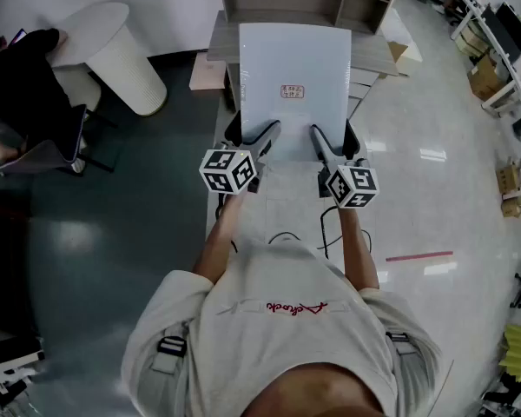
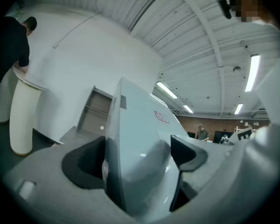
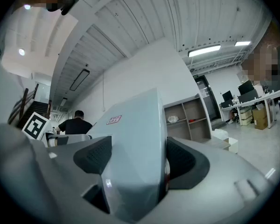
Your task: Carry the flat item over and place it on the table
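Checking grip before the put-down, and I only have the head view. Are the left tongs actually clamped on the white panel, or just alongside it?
Observer: Clamped. In the left gripper view the white panel stands between the left tongs, with a dark pad against each face.
Operator: Right side?
Observer: Same. In the right gripper view the right tongs grip the panel, which fills the gap between their pads.
Operator: What's ahead?
Observer: The right gripper view shows a shelf unit from the front, past the panel. Its compartments are open and something pale lies on one shelf.
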A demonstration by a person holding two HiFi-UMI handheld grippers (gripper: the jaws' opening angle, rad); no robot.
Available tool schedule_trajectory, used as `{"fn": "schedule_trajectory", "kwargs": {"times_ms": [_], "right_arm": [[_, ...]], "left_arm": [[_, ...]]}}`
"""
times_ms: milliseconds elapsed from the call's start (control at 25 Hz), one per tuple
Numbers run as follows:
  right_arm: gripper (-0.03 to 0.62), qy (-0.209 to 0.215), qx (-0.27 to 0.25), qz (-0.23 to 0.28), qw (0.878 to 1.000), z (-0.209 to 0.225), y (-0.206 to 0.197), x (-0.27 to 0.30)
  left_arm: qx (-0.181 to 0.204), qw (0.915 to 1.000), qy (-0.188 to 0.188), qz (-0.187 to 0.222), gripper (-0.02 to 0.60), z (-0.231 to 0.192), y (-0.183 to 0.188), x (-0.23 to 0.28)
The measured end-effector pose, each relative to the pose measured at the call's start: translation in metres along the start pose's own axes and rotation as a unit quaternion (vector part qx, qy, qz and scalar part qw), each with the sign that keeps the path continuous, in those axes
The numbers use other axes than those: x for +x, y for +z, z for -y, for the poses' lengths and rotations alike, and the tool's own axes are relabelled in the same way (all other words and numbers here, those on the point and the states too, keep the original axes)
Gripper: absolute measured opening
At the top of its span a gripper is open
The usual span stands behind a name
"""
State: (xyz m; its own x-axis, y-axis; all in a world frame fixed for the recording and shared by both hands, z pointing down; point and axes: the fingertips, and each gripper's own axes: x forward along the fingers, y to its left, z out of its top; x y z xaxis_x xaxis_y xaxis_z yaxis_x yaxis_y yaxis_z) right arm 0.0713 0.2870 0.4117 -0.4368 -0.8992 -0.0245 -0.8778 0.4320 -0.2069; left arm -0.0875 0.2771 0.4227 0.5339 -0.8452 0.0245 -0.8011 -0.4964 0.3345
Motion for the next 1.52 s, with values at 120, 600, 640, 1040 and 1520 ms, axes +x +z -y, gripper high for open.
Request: {"fn": "schedule_trajectory", "kwargs": {"times_ms": [120,600,640,1040,1520], "right_arm": [[0.377,0.000,0.003,0.002,1.000,0.003,-0.003,0.003],[0.377,0.008,0.020,-0.003,1.000,0.040,-0.003,0.001],[0.377,0.009,0.019,-0.003,1.000,0.043,-0.002,0.001],[0.377,0.019,0.022,0.002,1.000,0.066,-0.001,-0.007],[0.377,0.013,0.030,-0.006,0.999,0.087,-0.014,0.014]], "left_arm": [[0.003,1.0000,-0.001,0.000,0.445,-0.001,-0.001,0.004],[0.005,0.9999,0.012,-0.009,0.443,0.017,-0.014,0.031],[0.007,0.9999,0.014,-0.007,0.445,0.020,-0.014,0.033],[0.016,0.9996,0.024,-0.004,0.443,0.037,-0.023,0.046],[0.014,0.9995,0.026,-0.014,0.443,0.024,-0.032,0.073]]}}
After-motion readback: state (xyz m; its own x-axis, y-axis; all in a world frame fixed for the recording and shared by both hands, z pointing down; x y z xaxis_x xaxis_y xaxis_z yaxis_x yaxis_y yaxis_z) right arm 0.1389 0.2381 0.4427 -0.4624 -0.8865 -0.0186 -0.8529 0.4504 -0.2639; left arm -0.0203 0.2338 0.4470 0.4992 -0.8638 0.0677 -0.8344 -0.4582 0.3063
